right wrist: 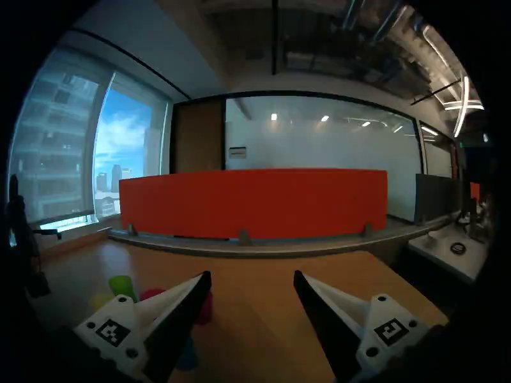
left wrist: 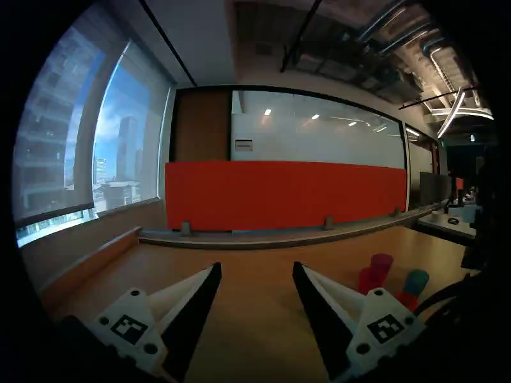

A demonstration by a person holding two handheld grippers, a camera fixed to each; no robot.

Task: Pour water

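In the left gripper view my left gripper [left wrist: 255,271] stands open over the wooden desk [left wrist: 255,255], nothing between its fingers. To its right sit small plastic cups: a magenta cup [left wrist: 381,265], a red cup [left wrist: 365,279] and a teal cup [left wrist: 416,281]. In the right gripper view my right gripper [right wrist: 252,277] is also open and holds nothing. Left of it on the wooden desk [right wrist: 268,274] stand a green cup [right wrist: 121,285], a yellow cup [right wrist: 100,300] and a pink cup [right wrist: 205,307], partly hidden by the left finger.
An orange divider panel [left wrist: 284,195] runs along the back edge of the desk, with a glass wall behind. Large windows [left wrist: 76,153] lie to the left. A white side desk [right wrist: 457,252] with small items stands at the right.
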